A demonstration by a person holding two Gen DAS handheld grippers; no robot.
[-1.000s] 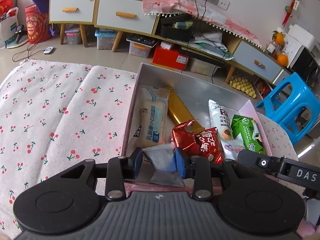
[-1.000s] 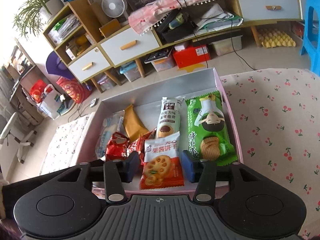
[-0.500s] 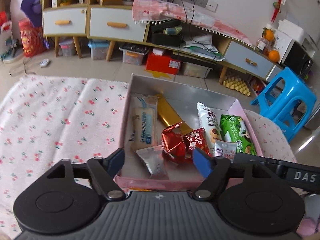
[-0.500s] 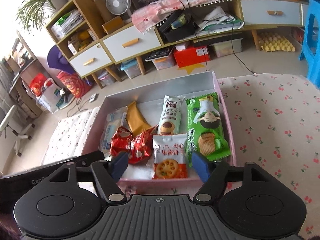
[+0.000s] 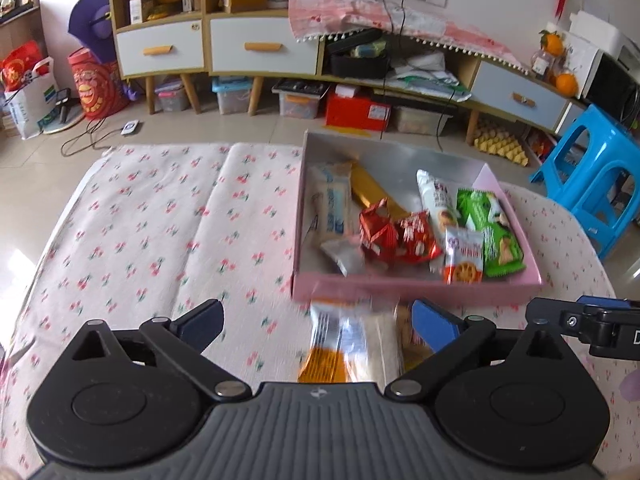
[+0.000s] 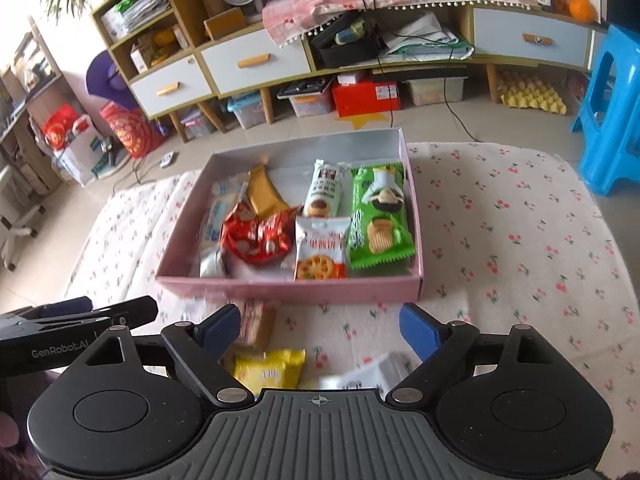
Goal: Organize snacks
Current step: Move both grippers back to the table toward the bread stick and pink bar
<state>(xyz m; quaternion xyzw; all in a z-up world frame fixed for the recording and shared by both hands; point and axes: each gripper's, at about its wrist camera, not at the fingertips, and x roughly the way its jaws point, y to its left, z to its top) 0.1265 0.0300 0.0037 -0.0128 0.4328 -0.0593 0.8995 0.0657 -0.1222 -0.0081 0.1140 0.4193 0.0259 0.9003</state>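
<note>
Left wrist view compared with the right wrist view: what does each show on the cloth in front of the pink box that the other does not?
Only the left wrist view: a blurred orange-and-white wrapped snack between its opening tongs.

Only the right wrist view: a yellow crinkled snack packet and a white packet.

Both: the shallow pink cardboard box holding a green biscuit packet and red foil wrappers.

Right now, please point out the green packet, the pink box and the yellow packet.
green packet [image 6: 379, 216]: right wrist view, middle of its front.
pink box [image 6: 288, 291]: right wrist view, near wall.
yellow packet [image 6: 269, 372]: right wrist view, middle of its face.
</note>
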